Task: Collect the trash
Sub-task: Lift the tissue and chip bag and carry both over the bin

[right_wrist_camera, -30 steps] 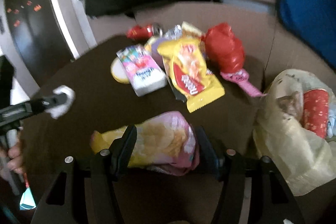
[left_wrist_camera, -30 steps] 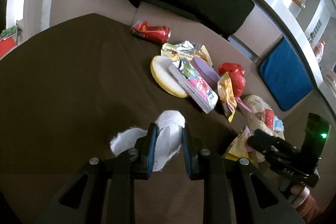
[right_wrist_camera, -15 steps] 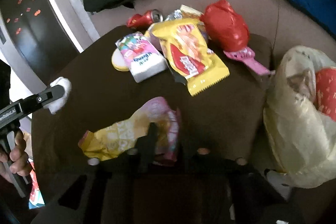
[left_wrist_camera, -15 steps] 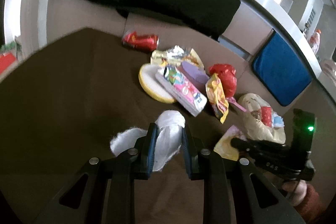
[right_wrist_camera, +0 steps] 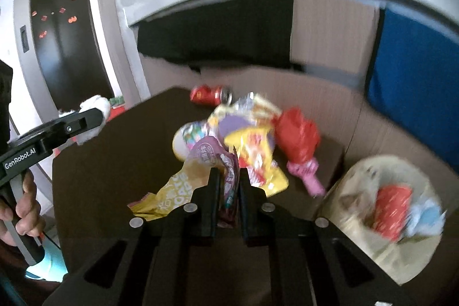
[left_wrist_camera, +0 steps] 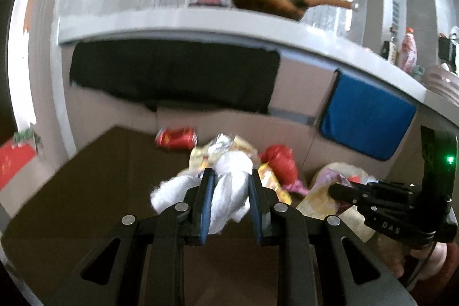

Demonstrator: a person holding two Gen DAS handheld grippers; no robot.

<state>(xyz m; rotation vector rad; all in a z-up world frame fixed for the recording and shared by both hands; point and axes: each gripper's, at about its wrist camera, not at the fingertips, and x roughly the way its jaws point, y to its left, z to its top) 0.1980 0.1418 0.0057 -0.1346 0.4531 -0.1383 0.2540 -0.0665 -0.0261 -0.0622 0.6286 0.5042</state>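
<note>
Dark brown table, with a pile of bright wrappers. Beside it, open yellowish trash bag. Right gripper pinching thin purple-and-yellow snack packet: light, crinkly, slippery. Left gripper squeezing soft white tissue wad, lifted up.

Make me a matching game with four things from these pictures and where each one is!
Things:
1. white tissue
2. pink and yellow snack bag
3. red can
4. red cup

Places:
A. lying on its side at the far edge of the brown table
B. pinched in the left claw
C. inside the pale trash bag on the right
D. pinched in the right claw

Right pairs: 1-B, 2-D, 3-A, 4-C
</note>
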